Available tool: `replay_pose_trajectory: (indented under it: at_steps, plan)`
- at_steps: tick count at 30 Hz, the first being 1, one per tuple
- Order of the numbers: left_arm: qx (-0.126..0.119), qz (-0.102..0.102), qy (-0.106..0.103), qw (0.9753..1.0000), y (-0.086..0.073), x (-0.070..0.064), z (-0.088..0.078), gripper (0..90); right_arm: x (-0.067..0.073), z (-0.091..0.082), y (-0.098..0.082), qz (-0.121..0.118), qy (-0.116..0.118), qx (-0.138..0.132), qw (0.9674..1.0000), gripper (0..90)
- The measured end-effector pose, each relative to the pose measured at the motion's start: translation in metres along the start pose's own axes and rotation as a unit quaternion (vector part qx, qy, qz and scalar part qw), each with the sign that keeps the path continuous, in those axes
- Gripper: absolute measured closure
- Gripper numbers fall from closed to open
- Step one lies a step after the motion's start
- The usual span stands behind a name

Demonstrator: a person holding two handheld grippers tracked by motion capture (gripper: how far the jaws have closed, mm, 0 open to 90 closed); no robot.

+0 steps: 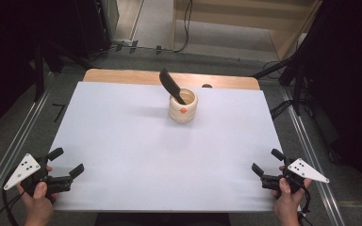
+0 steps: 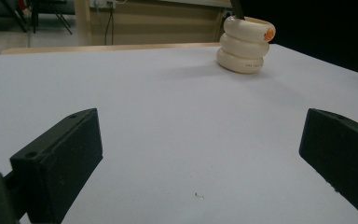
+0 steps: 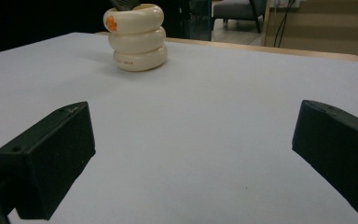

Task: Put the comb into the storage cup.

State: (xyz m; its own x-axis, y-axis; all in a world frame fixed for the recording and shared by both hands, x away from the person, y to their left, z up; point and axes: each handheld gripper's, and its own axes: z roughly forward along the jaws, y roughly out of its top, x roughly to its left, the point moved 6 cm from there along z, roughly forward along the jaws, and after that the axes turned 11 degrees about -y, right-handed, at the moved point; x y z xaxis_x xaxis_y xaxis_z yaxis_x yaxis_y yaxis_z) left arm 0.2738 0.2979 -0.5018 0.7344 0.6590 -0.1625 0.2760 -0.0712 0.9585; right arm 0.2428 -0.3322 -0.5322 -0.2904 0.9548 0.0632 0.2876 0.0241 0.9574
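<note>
A cream ribbed holder [image 1: 183, 106] with a small orange mark stands upright on the far middle of the white table top [image 1: 122, 141]. A black utensil [image 1: 171, 85] leans out of it toward the upper left. The holder [image 2: 244, 45] appears at the upper right of the left gripper view and the holder [image 3: 135, 37] at the upper left of the right gripper view. My left gripper [image 1: 66, 162] is open at the near left corner, held by a hand. My right gripper [image 1: 267, 162] is open at the near right corner. Nothing lies between either pair of jaws.
A wooden table edge [image 1: 122, 75] shows beyond the white top. Metal rails [image 1: 9, 150] run along both sides of the table. Cables [image 1: 186, 28] and dark stands sit on the floor behind. A small dark object [image 1: 207, 85] rests at the far edge.
</note>
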Motion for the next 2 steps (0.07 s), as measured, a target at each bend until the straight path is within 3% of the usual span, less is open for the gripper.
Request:
replay_pose_trajectory:
  at_steps: [2]
  plan:
    - [-0.001,-0.002,0.001,1.0000,0.0000,0.0002,-0.0003,0.0,0.0013,0.0026,-0.0006,-0.005,0.001,0.002,1.0000,0.0]
